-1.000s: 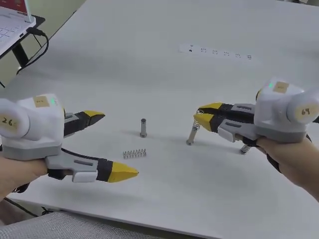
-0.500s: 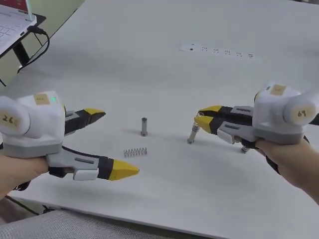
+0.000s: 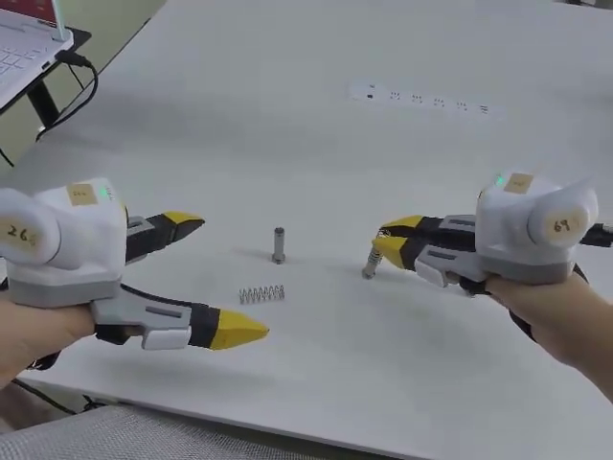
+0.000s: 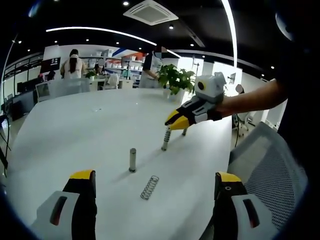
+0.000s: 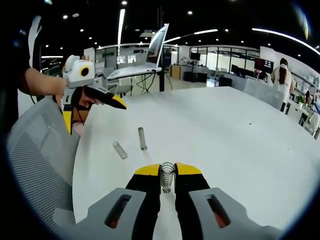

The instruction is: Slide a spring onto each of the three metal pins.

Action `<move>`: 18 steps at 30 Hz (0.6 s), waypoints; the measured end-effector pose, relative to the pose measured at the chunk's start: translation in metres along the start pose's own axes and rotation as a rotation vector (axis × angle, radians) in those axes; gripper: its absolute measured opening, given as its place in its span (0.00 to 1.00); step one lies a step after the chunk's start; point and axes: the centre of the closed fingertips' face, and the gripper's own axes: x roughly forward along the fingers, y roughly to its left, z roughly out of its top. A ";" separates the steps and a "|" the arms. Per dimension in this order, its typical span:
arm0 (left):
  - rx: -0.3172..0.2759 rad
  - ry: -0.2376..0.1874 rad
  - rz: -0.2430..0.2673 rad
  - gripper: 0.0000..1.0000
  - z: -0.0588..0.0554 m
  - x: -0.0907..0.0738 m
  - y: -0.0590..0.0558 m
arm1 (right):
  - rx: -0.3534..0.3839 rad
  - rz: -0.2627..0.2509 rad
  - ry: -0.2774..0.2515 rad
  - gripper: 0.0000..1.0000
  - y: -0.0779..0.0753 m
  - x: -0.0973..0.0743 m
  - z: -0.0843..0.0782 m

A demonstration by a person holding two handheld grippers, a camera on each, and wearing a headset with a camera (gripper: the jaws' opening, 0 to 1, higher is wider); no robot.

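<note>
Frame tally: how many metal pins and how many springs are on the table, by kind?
Metal pins: 3 (bare pin, leaning pin, far pin)
Springs: 2 (loose spring, held spring in the right claw); whether the far pin carries one is too small to tell.
Total: 5

Laptop (image 3: 21, 43): cut off by the top-left corner of the head view. Power strip (image 3: 426, 99): sockets too small to tell apart. Tilted pin (image 3: 370, 265): upper end hidden behind the tips of the right gripper (image 3: 391, 236). Spring (image 5: 167, 176): lower end hidden between the jaws in the right gripper view. Farther pin (image 4: 184, 132): upper part covered by the right gripper in the left gripper view
</note>
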 end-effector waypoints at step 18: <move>0.005 -0.007 0.009 0.95 0.005 -0.003 0.004 | -0.030 0.021 0.103 0.07 0.005 0.012 -0.027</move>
